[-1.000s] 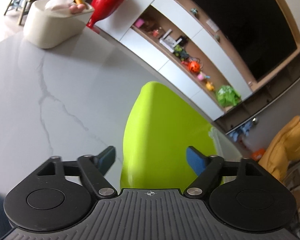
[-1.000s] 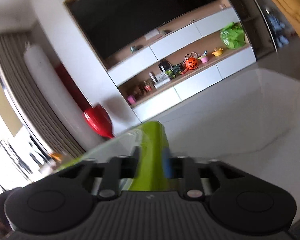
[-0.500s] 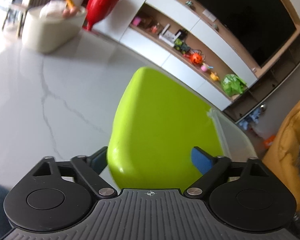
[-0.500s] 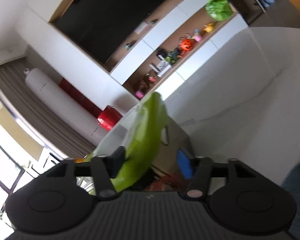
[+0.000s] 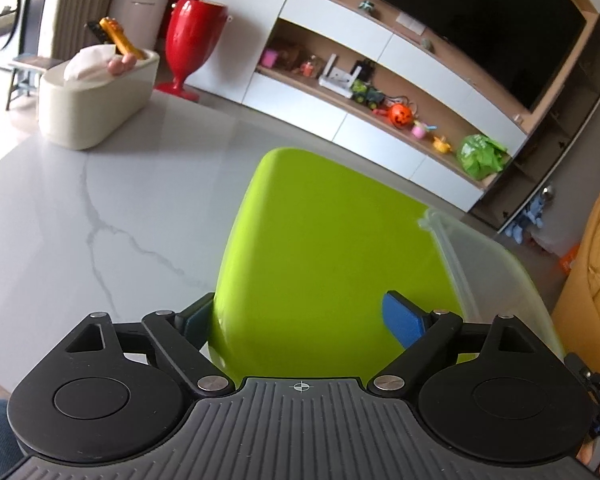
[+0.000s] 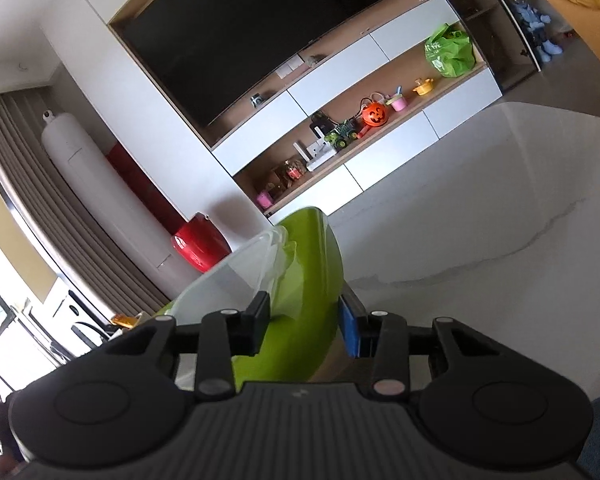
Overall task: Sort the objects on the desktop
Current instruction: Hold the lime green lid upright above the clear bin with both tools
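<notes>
Left claw (image 5: 300, 320): spread wide around the lime-green lid (image 5: 324, 248), above the marble worktop (image 5: 100, 208).
Right claw (image 6: 304, 326): closing, lid edge and clear container (image 6: 236, 276) between.

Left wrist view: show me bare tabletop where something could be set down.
Bare: the marble tabletop between the cream tissue box and the green container. The right wrist view shows more bare marble on the container's other side. Crowded only at the tissue box corner.

No readable text, label, brand or number anywhere in view.
</notes>
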Available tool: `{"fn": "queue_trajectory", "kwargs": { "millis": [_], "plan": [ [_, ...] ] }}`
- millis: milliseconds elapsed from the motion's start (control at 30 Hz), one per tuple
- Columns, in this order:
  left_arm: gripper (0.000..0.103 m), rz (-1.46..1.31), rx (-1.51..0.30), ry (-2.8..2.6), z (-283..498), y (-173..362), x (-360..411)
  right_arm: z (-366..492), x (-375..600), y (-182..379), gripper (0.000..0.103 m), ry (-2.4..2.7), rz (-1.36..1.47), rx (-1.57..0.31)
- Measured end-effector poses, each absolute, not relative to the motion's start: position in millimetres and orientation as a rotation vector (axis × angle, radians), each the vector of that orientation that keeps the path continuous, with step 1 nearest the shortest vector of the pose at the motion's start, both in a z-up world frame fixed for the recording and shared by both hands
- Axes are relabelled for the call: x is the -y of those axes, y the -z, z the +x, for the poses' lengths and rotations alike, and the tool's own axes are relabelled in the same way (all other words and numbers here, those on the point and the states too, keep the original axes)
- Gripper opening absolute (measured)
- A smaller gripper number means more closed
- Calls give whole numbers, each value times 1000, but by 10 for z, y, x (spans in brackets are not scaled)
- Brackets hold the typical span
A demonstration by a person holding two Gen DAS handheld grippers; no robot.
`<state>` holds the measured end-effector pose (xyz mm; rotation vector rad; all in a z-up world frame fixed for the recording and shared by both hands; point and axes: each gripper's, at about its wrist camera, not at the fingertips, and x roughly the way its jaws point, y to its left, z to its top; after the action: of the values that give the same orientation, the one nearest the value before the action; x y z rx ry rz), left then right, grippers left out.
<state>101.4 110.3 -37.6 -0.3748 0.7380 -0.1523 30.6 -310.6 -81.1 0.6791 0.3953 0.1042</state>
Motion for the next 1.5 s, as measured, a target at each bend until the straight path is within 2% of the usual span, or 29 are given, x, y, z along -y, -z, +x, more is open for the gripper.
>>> {"fn": "queue_trajectory", "kwargs": {
  "millis": [100, 167, 267, 467, 667, 1033, 1067, 1133, 1167, 1233, 1267, 1400, 1500],
  "plan": [
    [92, -349, -726, 149, 957, 301, -1099, 232, 3075, 809, 49, -105, 659, -392],
    [93, -351, -720, 151, 934, 257, -1114, 169, 3066, 801, 61, -105, 644, -389],
    [94, -379, -725, 117, 958, 236, -1205, 87, 3091, 780, 74, -104, 652, -370],
    [96, -529, -801, 154, 1124, 349, -1470, 131, 3294, 701, 81, -113, 732, -334],
    [97, -655, -844, 167, 1277, 605, -1586, 387, 3321, 818, 81, -167, 755, -403],
    [97, -750, -816, 158, 1541, 724, -1796, 744, 3242, 1034, 81, -201, 760, -460],
    [97, -756, -812, 165, 1580, 730, -1797, 807, 3269, 1049, 77, -207, 777, -465],
    [88, -725, -772, 182, 1653, 685, -1754, 940, 3306, 1036, 62, -220, 788, -492],
    [76, -692, -748, 184, 1682, 642, -1703, 997, 3314, 1015, 62, -228, 780, -507],
    [73, -612, -722, 150, 1758, 567, -1576, 1014, 3283, 929, 62, -237, 729, -478],
    [68, -578, -704, 140, 1802, 534, -1511, 998, 3257, 882, 62, -233, 695, -444],
    [66, -514, -597, 216, 1887, 385, -1303, 961, 3259, 827, 62, -208, 668, -355],
    [73, -456, -569, 228, 1858, 324, -1195, 957, 3324, 998, 62, -221, 714, -376]
  ]
}}
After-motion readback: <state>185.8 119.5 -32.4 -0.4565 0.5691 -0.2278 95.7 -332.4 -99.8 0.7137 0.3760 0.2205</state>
